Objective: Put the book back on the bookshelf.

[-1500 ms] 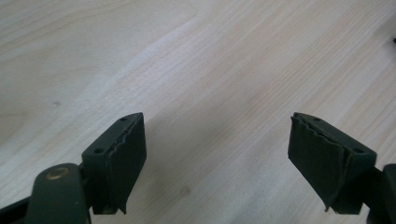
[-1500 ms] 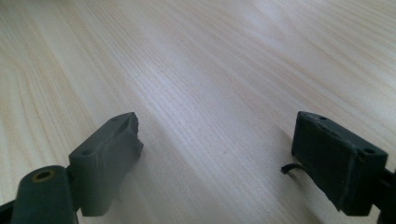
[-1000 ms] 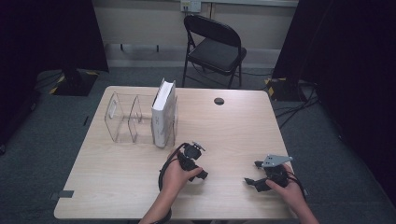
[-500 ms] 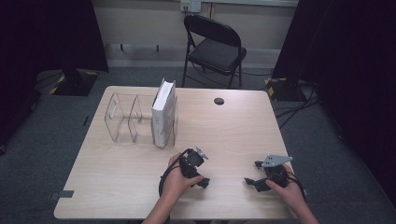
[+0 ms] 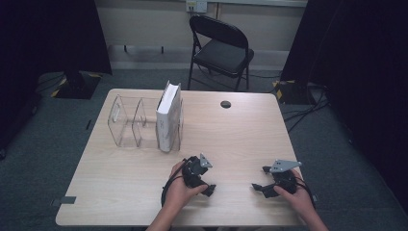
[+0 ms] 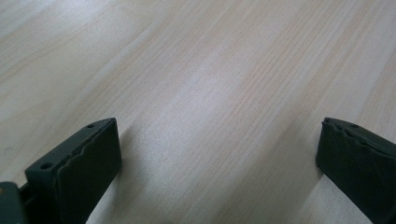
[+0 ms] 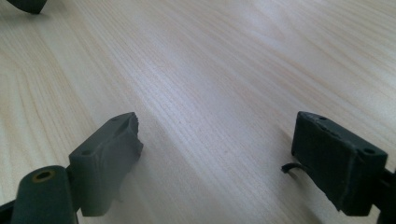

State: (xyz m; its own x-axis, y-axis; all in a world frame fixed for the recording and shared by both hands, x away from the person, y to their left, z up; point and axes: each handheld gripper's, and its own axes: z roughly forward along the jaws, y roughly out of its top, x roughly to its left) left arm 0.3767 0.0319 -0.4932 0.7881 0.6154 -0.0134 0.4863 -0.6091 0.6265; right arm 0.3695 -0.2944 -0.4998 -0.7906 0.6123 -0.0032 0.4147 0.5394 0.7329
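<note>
Both grippers rest low on the near part of the pale wooden counter (image 5: 240, 139), each held in one of the person's hands. The left gripper (image 5: 204, 185) sits just right of the counter's middle line near the front edge, and its own view shows its two black jaws spread wide apart with nothing but bare wood grain between them, so it is released and holds nothing. The right gripper (image 5: 260, 185), with a grey three-cornered plate on top, lies near the front right corner, well apart from the left one; its jaws also stand wide apart over bare wood, released and empty. Farther back on the left half of the counter stands a clear plastic organizer (image 5: 127, 122) with upright dividers, and a white book (image 5: 168, 118) stands upright in its rightmost compartment, spine up, well apart from both grippers. A small round black cap (image 5: 225, 104) lies near the far edge of the counter. Behind the counter a black folding chair (image 5: 221, 50) stands on the grey carpet.
</note>
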